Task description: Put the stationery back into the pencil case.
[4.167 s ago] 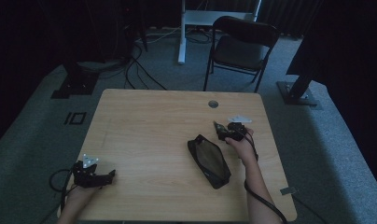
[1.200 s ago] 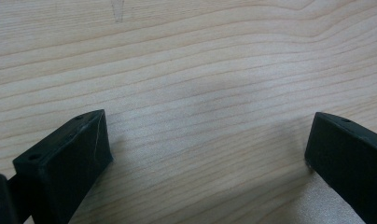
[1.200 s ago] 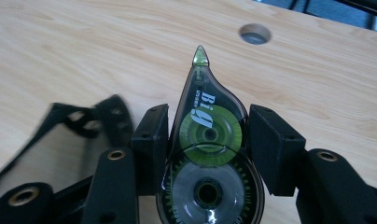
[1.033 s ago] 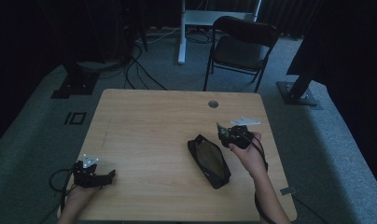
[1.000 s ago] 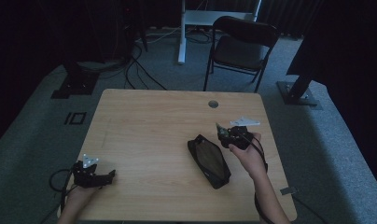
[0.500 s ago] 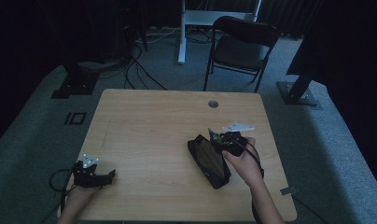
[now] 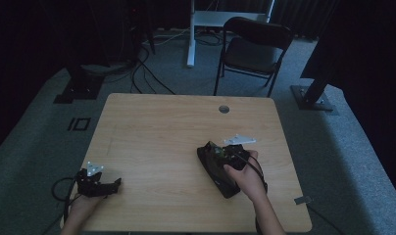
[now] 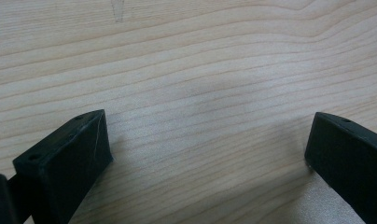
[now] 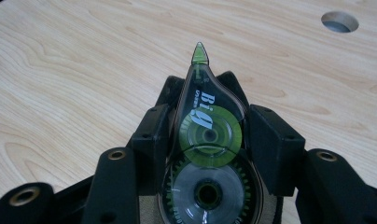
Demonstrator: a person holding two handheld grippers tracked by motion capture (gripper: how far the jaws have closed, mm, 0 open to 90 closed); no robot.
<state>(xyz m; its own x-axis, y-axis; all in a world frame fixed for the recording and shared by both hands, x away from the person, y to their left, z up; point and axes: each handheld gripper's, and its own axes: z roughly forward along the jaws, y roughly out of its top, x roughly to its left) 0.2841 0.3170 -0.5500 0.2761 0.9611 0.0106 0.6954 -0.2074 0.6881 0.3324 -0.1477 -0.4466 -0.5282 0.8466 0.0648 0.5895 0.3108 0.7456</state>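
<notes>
High view: right gripper (image 7: 220, 154) sits over the far end of a black pouch (image 7: 220, 174) lying on the wooden table (image 7: 161, 132), right of centre. Pouch's long axis runs roughly 11 to 5 o'clock. The right hand (image 7: 245, 171) is directly on it; the left gripper (image 7: 105, 185) is well apart at the near-left corner, around 8 o'clock from the pouch, so the right side is clearly the nearer one. Something green glints at the right gripper's tip, too small here to identify. Cable hole (image 7: 224, 108) in the table at about 12 o'clock from the pouch.

Left gripper view: jaws stand wide apart with nothing between them, just bare wood grain of the table (image 8: 200, 70) below. Looks parked, resting low on the surface.

Right gripper view: jaws closed narrowly on a green correction tape dispenser (image 9: 207, 140), one pad on each flat side near its middle. Its long axis runs straight along the jaws, pointed tip at 12 o'clock, sticking out past them. Dark pouch fabric (image 9: 177, 86) shows just under the tip. Cable hole (image 9: 339, 21) at about 1 o'clock, far off.

Judgement: whatever comes next, dropping the dispenser into the pouch or lifting it out, hinges on the tip lining up with the pouch opening, which I cannot see.

Room: dim, grey carpet, a folding chair (image 7: 255, 46) beyond the table's far edge, cables on the floor (image 7: 142, 73) at far left.
</notes>
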